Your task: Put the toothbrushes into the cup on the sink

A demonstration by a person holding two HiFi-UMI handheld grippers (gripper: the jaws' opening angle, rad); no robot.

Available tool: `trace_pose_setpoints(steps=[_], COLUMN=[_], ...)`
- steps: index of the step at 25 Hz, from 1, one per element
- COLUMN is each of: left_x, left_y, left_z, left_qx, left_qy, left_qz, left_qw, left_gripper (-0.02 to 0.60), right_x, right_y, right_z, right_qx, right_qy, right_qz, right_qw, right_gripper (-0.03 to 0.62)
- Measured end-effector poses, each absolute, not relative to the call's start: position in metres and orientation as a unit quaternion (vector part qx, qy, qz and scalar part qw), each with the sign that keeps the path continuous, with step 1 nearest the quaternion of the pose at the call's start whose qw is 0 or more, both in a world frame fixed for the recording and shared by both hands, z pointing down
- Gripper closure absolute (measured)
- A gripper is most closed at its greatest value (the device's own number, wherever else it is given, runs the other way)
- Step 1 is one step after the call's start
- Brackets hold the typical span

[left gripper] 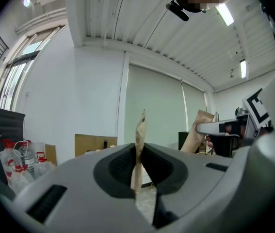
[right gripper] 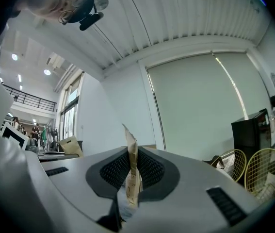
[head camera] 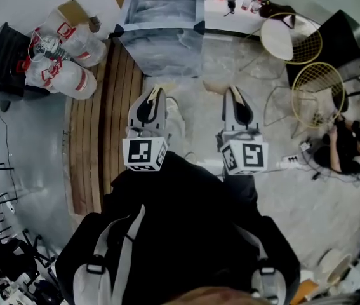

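Both grippers are held up in front of me, pointing away and upward. My left gripper is shut on a thin brown paper toothbrush packet that stands upright between its jaws. The right gripper is likewise shut on a similar packet. In the left gripper view the right gripper's packet shows at the right. A grey marbled sink unit stands ahead on the floor. I cannot make out a cup.
A wooden slatted platform runs along the left. White plastic jugs lie at the far left. Two yellow wire chairs stand at the right, where a person sits on the floor beside a power strip.
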State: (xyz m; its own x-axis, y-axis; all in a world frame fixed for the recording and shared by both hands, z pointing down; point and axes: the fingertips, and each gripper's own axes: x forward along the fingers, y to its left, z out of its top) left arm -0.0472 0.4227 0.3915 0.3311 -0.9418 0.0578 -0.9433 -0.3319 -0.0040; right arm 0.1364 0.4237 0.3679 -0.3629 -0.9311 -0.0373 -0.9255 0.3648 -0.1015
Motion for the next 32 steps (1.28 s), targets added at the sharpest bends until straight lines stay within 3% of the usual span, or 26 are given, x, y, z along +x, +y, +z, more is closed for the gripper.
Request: trace_pose_setpoints(steps=[12,32], left_x=[-0.035,-0.089], left_y=[0.311,0.003], left_z=[0.386,0.366], left_qx=[0.818,0.834], left_qy=[-0.575,-0.551], left_qz=[-0.005,-0.007], left_qw=[0.012,0.025], left_gripper=[0.545,0.545], right_x=[0.134,0.080], right_y=[0.314,0.019], right_z=[0.369,0.341], right_qx=[-0.552,-0.573], right_qy=[0.832,0.819], right_qz=[-0.021,-0.025], right_qw=[0.037,0.019], right_gripper=[0.562,0.562])
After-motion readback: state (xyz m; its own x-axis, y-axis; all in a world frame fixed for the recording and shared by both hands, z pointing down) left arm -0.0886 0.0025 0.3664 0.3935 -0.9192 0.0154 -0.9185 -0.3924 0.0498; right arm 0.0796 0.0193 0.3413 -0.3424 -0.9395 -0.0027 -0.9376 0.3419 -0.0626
